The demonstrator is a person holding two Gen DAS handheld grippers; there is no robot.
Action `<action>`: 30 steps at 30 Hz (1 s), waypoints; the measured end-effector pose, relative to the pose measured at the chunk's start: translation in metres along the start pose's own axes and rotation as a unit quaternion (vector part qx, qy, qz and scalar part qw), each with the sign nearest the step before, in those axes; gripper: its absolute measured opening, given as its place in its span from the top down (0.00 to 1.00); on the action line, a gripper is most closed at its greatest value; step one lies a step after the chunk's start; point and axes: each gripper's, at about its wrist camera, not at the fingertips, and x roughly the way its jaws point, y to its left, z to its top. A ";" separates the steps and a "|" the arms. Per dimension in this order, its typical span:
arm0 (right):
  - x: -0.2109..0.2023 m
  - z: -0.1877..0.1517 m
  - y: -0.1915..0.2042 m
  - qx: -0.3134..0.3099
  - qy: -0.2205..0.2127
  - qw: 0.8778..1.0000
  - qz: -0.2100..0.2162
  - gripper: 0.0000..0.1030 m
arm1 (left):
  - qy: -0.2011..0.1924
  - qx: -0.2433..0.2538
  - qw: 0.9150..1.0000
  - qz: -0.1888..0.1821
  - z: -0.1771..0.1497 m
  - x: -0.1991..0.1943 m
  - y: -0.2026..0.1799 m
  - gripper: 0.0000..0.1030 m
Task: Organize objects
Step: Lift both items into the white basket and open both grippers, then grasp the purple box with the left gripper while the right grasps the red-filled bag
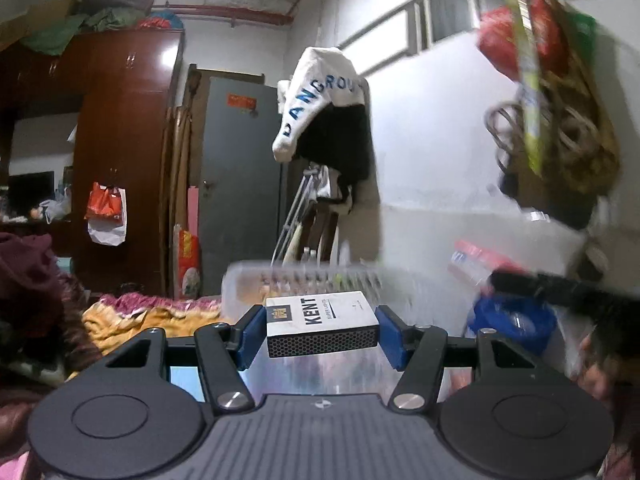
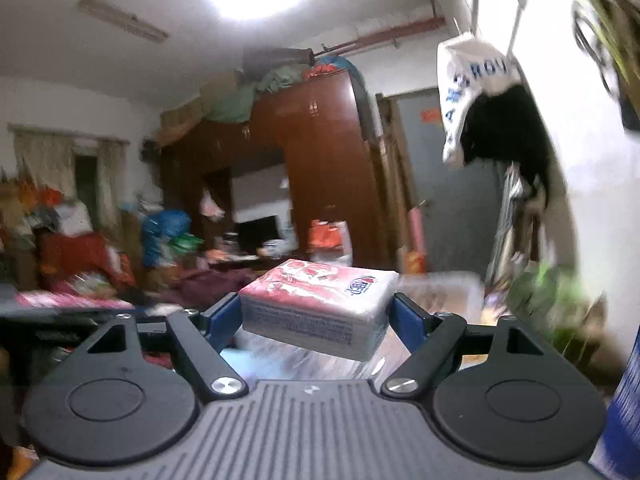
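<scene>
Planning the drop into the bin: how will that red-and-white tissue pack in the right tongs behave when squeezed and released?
The tissue pack is probably soft and light: plastic-wrapped, held aloft by side pressure alone. Its glossy film may be slippery, and it already sits tilted in the right tongs. Likely to land flat, not roll.

My left gripper (image 1: 322,330) was filled by the Kent cigarette pack (image 1: 322,326), and the clear plastic bin (image 1: 304,284) stood just beyond it, blocking the way straight ahead. Right of the bin a blue bag (image 1: 512,324) and a dark blurred bar (image 1: 560,284) crowded the path; left of it lay rumpled bedding (image 1: 148,316). Above the bin the air was free up to the hanging white garment (image 1: 320,100).
</scene>
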 end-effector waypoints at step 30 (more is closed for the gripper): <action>-0.040 -0.116 0.038 -0.003 0.135 0.991 0.009 0.16 | 0.036 -0.014 0.999 -0.028 -0.126 -0.044 -0.034 0.11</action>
